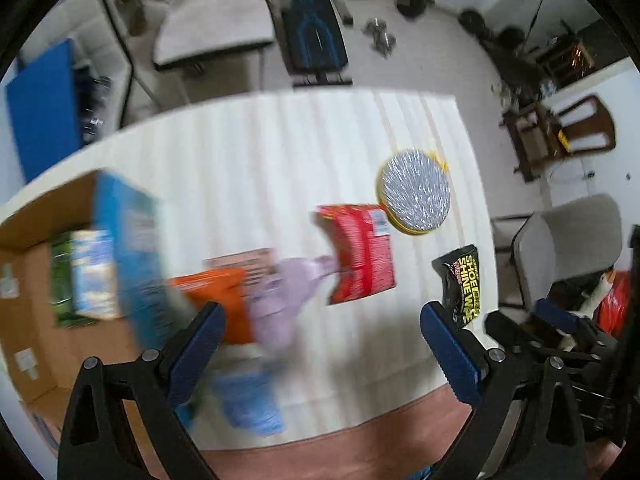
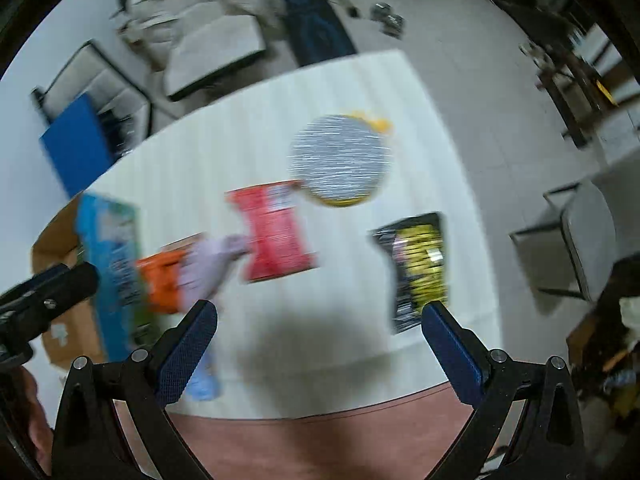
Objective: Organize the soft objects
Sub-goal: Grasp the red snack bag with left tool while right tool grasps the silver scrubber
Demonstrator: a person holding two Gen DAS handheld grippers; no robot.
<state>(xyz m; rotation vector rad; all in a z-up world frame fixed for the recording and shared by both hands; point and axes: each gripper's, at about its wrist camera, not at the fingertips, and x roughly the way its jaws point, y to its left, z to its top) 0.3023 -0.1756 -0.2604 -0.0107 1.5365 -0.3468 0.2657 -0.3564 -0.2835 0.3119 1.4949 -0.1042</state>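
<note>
Both views are motion-blurred. On the white table (image 1: 260, 160) lie a red packet (image 1: 362, 254), a lilac soft item (image 1: 282, 300), an orange packet (image 1: 218, 300), a pale blue soft item (image 1: 250, 404), a black-and-yellow shoe shine pack (image 1: 464, 288) and a round silver scrubber on a yellow base (image 1: 416, 194). My left gripper (image 1: 320, 316) is open and empty above the table's near edge. My right gripper (image 2: 320, 316) is open and empty; in its view are the red packet (image 2: 276, 232), the lilac item (image 2: 212, 268), the black-and-yellow pack (image 2: 420, 268) and the scrubber (image 2: 340, 160).
An open cardboard box (image 1: 28, 280) with a blue flap and packets inside sits at the table's left. It also shows in the right wrist view (image 2: 68, 332). Chairs (image 1: 568, 248), a blue board (image 1: 44, 108) and gym gear stand around the table.
</note>
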